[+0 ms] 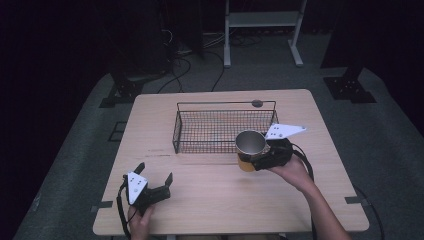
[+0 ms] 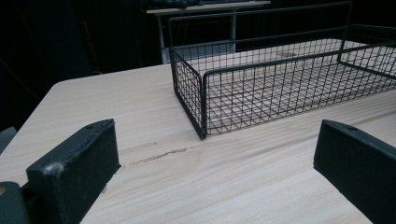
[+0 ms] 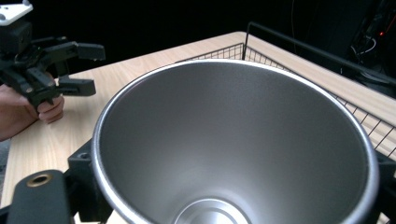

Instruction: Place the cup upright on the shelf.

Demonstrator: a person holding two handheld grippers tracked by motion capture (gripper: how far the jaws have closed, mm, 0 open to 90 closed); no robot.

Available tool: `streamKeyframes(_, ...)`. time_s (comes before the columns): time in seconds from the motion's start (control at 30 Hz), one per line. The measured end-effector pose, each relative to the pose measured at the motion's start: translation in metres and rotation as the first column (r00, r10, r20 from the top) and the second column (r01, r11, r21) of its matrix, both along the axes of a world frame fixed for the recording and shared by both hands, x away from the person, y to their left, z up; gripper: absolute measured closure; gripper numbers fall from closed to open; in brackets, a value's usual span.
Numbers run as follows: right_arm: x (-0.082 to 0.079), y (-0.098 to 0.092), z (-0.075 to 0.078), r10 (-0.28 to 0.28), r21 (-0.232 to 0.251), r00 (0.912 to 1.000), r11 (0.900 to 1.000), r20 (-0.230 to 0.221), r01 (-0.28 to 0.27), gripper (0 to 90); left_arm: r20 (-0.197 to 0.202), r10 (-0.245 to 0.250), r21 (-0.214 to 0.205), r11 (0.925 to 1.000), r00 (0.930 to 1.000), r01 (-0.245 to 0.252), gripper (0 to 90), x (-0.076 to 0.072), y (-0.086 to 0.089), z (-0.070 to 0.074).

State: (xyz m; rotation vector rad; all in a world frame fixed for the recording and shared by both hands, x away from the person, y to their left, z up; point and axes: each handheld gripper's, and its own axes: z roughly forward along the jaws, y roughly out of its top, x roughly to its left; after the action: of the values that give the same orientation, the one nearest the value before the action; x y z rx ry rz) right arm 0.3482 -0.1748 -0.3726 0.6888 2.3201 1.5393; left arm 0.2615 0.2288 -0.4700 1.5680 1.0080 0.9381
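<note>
Two hand-held grippers are in use over a light wooden bench. The right hand-held gripper is clamped on a metal cup, with one jaw on each side of the cup wall. The cup has a silver interior and an orange lower exterior. It is held upright at the near right corner of a black wire basket, which stands on the far half of the bench. The left hand-held gripper sits at the near left of the bench, well apart from the basket, with its jaws spread and nothing between them. Its jaws point toward the basket's left end.
</note>
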Motion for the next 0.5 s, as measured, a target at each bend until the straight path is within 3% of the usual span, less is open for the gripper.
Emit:
streamKeyframes(0.3,0.024,0.006,0.019,-0.007,-0.012,1.0,0.9999,0.001,0.007,12.3,0.001,0.0,-0.004,1.0,1.0,0.0,0.0,0.0,0.0,0.0)
streamKeyframes(0.43,0.033,0.006,0.025,0.003,0.05,0.9994,0.9987,-0.035,-0.001,12.3,0.002,0.001,-0.005,1.0,1.0,-0.001,0.0,0.0,0.0,0.0)
streamKeyframes(0.5,0.035,0.007,0.028,0.005,0.061,0.9996,0.9981,-0.028,-0.003,12.3,0.0,0.0,-0.006,1.0,1.0,0.0,0.0,0.0,0.0,0.0)
